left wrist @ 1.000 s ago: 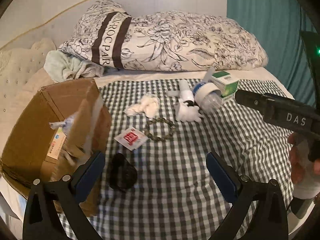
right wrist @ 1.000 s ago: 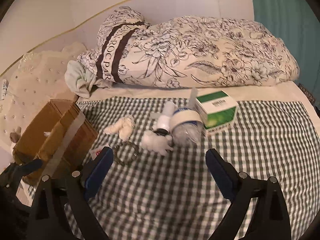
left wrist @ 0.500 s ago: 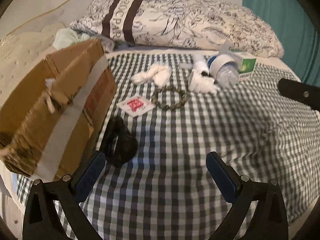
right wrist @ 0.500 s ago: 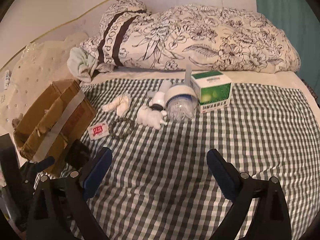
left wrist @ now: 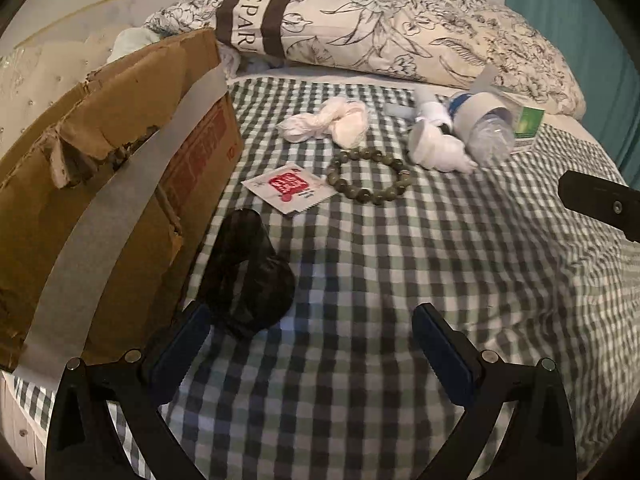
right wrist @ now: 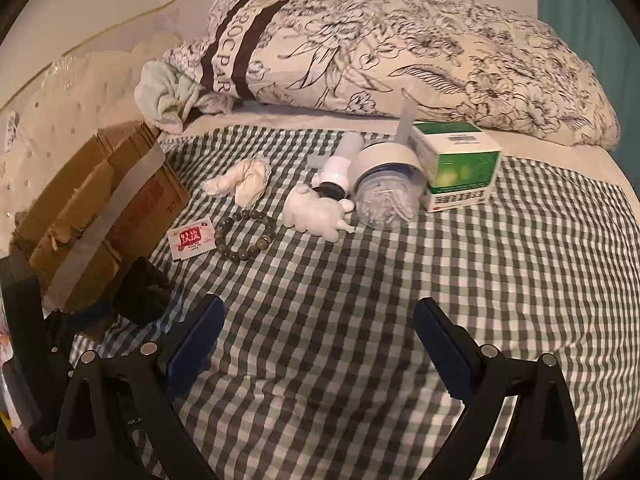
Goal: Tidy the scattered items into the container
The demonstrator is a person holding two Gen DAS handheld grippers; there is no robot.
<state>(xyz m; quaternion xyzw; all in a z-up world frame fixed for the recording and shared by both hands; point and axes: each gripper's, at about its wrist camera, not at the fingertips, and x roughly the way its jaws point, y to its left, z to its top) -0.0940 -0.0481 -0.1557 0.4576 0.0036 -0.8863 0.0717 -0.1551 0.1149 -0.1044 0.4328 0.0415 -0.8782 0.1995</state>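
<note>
Left wrist view: the left hand-held gripper (left wrist: 310, 344) hangs low over the checked bed cover (left wrist: 400, 280) with its fingers spread wide and nothing between them. The black crumpled item (left wrist: 250, 276) lies just ahead of the left finger, close beside the cardboard box (left wrist: 112, 184). Farther off lie a red-printed sachet (left wrist: 289, 187), a bead bracelet (left wrist: 369, 176), a white cloth wad (left wrist: 328, 124), a white figurine (left wrist: 438, 150) and a clear jar (left wrist: 486, 134) on its side. The black item looks like the nearest pick — shift left so it sits centred between the fingers, then press into the soft cover before closing, taking care not to catch the fabric or bump the box wall.

Right wrist view: the right hand-held gripper (right wrist: 316, 344) is likewise spread and empty, over bare cover. The green carton (right wrist: 460, 168) touches the jar; the box stands far left, its opening not visible — so the drop must clear the top edge.
</note>
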